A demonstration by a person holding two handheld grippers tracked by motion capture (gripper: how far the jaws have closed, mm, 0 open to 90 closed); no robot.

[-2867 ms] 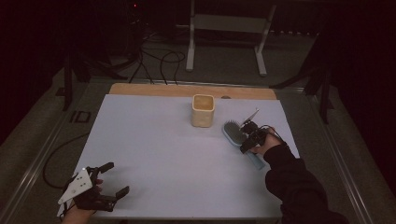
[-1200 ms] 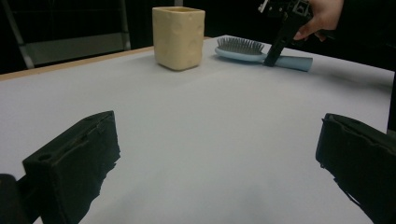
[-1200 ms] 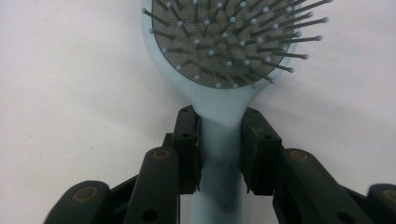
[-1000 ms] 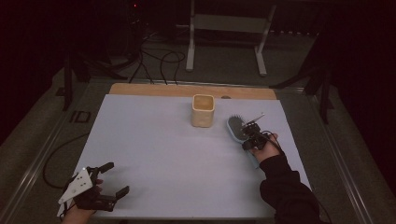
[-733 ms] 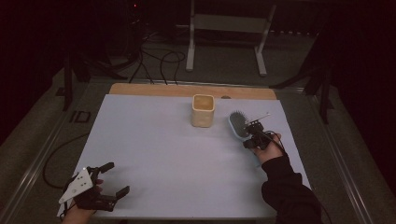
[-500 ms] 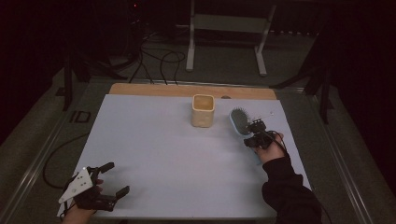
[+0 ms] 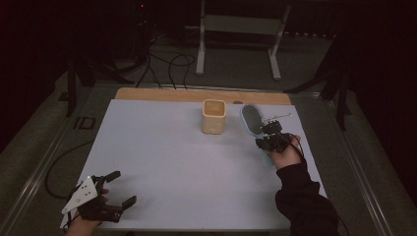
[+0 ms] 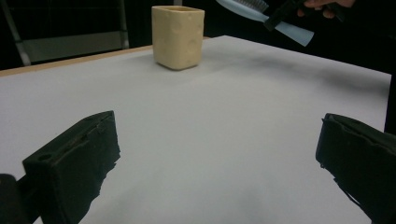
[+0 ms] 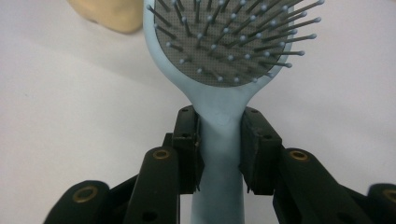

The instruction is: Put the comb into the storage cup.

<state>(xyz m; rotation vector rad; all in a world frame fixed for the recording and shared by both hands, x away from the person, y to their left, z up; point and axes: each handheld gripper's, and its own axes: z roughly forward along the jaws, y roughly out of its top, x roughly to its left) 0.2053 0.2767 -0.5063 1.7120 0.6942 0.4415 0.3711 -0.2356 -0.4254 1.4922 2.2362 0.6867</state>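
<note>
Since the earliest frame the hairbrush (image 7: pixel 252 119) has come off the table: it lay flat at about 3 o'clock of the cup then, and now it is lifted, head tilted up and away from the person, closer to the cup's right side. The left hand has not shifted.

Hairbrush: pale blue, grey bristle pad, held by its neck. Right gripper (image 7: pixel 269 139) clamped on the handle just below the head. The right gripper view gives the detail the high view lacks: both black pads (image 9: pixel 187 140) press flat on either side of the neck, bristles (image 9: pixel 233 42) face the camera, handle runs down between the jaws. The left gripper view shows the brush (image 8: pixel 261 11) from the side, clear of the table, handle end sticking out past the gripper.

Cup (image 7: pixel 213 116): cream, square-sided, upright, at 12 o'clock on the white table (image 7: pixel 162 147), just left of the brush head, not touching it. A corner of it (image 9: pixel 109 16) shows at 11 o'clock in the right gripper view.

Left gripper (image 7: pixel 105 196): at 7 o'clock near the table's front edge, jaws spread wide, nothing between them.
</note>
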